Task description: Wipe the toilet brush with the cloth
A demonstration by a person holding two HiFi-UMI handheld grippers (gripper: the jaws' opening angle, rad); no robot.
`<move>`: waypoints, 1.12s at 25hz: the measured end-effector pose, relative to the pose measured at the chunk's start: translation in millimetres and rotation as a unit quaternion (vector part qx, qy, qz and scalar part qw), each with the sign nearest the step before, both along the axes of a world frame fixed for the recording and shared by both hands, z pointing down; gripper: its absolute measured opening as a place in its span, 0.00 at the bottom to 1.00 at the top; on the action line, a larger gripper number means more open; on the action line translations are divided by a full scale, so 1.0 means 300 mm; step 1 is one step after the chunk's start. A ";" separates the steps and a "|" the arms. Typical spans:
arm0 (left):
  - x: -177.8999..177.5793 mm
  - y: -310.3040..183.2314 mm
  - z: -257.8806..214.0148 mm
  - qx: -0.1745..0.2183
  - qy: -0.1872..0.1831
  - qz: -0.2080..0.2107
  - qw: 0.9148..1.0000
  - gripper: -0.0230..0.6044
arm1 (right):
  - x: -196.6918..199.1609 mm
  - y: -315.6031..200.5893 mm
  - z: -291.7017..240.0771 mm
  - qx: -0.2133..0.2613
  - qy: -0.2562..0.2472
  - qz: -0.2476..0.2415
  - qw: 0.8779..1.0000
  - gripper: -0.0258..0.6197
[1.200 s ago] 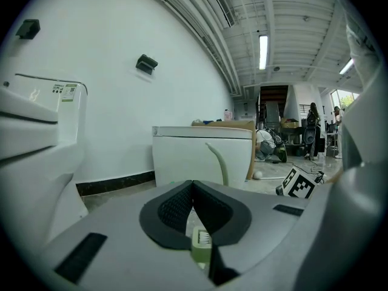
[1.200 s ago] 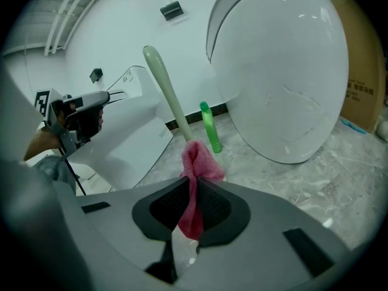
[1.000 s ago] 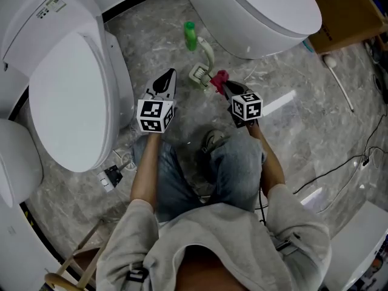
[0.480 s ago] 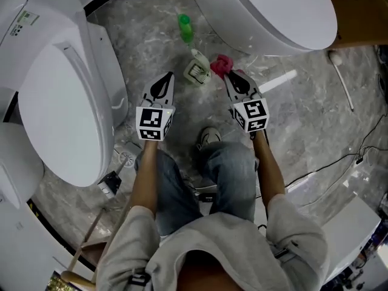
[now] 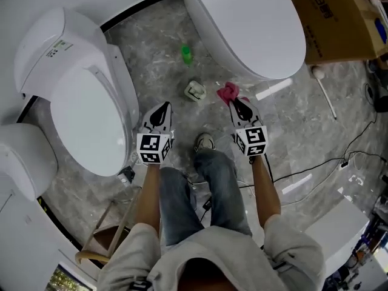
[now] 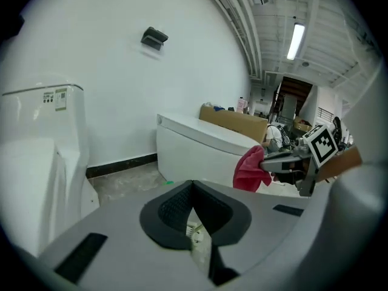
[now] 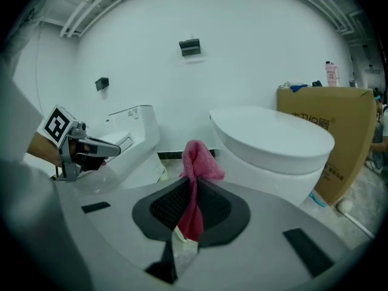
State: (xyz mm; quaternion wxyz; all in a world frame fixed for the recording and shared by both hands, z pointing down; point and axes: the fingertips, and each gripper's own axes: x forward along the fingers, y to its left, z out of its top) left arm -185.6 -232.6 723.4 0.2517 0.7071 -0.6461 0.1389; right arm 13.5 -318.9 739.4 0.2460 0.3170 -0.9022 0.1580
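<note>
The toilet brush lies on the marble floor: its green end (image 5: 187,54) is at the top and its white base (image 5: 194,90) below. My right gripper (image 5: 237,105) is shut on a pink cloth (image 5: 228,91), which hangs just right of the white base and clear of it. The cloth (image 7: 197,161) sticks up between the right gripper's (image 7: 193,183) jaws. My left gripper (image 5: 160,113) is shut and holds nothing, and it hangs left of and below the brush. From the left gripper (image 6: 193,187) view, the cloth (image 6: 248,170) shows at the right.
A white toilet (image 5: 85,120) with its lid down stands at the left, and another white fixture (image 5: 242,23) at the top. There is a cardboard box (image 5: 333,17) at the top right. A white stick (image 5: 324,93) and black cables (image 5: 315,165) lie on the floor at the right. A shoe (image 5: 206,142) rests between the grippers.
Both grippers have drawn back from the brush. The cloth, which was against the brush's white base, now hangs clear of it. The view has risen and takes in more floor.
</note>
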 end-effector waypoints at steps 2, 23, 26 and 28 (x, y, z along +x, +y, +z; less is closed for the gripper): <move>0.006 0.001 -0.110 -0.005 0.009 -0.012 1.000 0.07 | 0.012 -0.010 -0.116 -0.003 0.003 0.001 1.000 0.13; -0.012 -0.114 -1.230 0.051 -0.019 -0.008 0.999 0.07 | 0.075 -0.138 -1.170 0.045 -0.028 0.057 0.997 0.13; -0.035 -0.128 -1.331 0.071 -0.027 -0.002 0.997 0.07 | 0.048 -0.150 -1.267 0.065 -0.033 0.059 0.996 0.13; -0.060 -0.142 -1.395 0.086 -0.031 -0.001 0.996 0.07 | 0.018 -0.152 -1.335 0.081 -0.038 0.058 0.994 0.13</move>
